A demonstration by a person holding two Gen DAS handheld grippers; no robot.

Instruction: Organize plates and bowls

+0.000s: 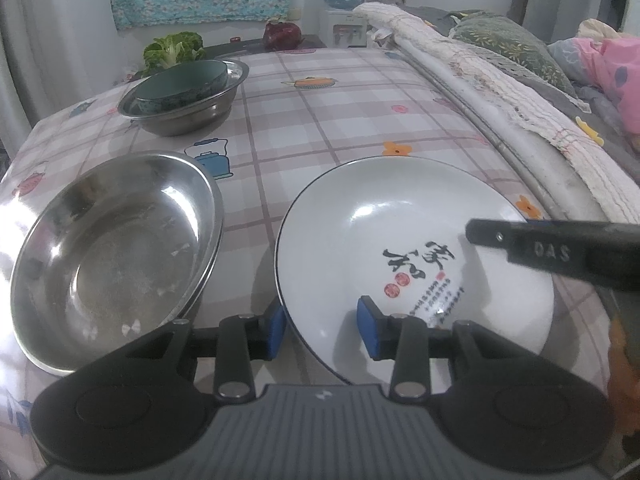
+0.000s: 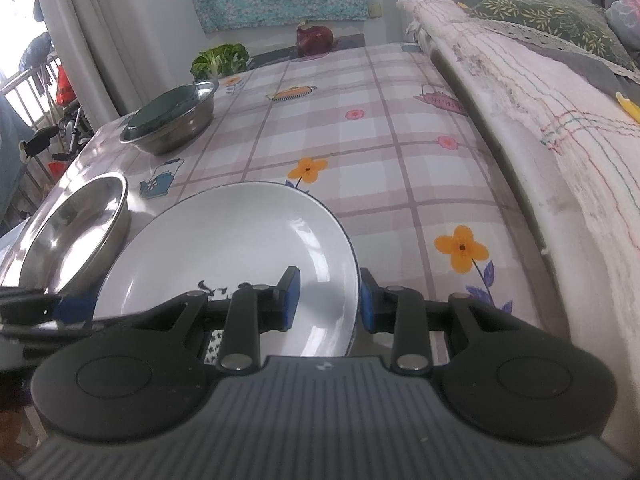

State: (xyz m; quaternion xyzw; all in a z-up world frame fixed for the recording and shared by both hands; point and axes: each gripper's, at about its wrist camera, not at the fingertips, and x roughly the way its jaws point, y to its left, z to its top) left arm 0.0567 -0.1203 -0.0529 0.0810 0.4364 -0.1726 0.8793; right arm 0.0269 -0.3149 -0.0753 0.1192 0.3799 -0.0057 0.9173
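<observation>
A white deep plate [image 1: 400,232] with black calligraphy is tilted just above the checked tablecloth. My left gripper [image 1: 322,328] straddles its near left rim, one blue pad outside and one inside, shut on it. My right gripper [image 2: 328,300] is shut on the plate's [image 2: 240,248] right rim in the same way, and one of its black fingers [image 1: 540,252] reaches over the plate in the left wrist view. An empty steel bowl [image 1: 116,256] sits just left of the plate. Farther back, a steel basin [image 1: 200,116] holds a dark green bowl [image 1: 180,80].
A leafy green vegetable [image 1: 174,50] and a purple-red vegetable [image 1: 282,34] lie at the table's far end. A padded rail draped with a towel [image 1: 500,92] runs along the right side. The table's left edge [image 2: 80,160] drops off beside the bowls.
</observation>
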